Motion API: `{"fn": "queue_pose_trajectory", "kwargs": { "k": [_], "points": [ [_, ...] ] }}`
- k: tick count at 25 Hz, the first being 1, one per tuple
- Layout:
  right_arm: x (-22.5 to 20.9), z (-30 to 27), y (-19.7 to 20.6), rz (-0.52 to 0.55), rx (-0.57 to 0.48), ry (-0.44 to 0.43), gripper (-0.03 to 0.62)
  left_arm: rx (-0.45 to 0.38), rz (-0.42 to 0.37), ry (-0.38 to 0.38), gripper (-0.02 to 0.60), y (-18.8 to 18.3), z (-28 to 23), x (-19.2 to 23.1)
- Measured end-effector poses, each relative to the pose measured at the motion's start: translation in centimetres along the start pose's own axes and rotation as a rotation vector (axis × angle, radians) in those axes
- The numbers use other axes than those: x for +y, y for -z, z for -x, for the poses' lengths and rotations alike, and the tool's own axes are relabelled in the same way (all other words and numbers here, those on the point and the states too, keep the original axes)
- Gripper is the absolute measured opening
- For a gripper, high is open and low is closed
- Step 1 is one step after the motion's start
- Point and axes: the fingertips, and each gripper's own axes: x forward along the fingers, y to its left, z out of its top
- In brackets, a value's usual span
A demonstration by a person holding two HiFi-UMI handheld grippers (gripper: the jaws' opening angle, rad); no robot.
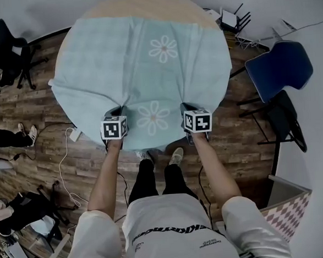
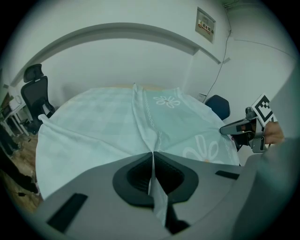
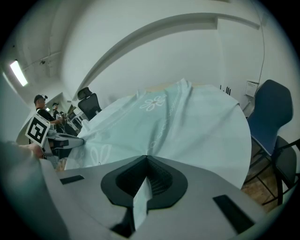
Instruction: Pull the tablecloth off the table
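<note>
Two pinches: left gripper and right gripper, both clamped tight on the near edge of the tablecloth. Soft, light, floppy cloth, spread over most of the round table. Probably best held right there, at the edge.

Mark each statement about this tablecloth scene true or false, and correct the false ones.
1. The left gripper and the right gripper are both shut on the tablecloth. True.
2. The cloth covers the whole table top. False: bare wood of the table shows at the far edge.
3. A blue chair stands to the person's right of the table. True.
4. The cloth is plain. False: flowers are printed on it.
</note>
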Motion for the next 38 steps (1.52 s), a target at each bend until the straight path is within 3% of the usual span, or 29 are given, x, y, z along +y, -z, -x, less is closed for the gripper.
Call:
{"fn": "queue_pose_trajectory", "kwargs": {
  "k": [24, 38],
  "points": [
    [3.3, 11.4, 5.9, 0.089, -0.033, -0.093, 0.035, -0.114, 0.038, 0.006, 0.015, 4.2, 12.6, -7.1],
    [6.1, 19.2, 6.8, 0.148, -0.123, -0.136, 0.035, -0.184, 0.026, -0.003, 0.015, 5.9, 20.5, -11.2]
  ]
}}
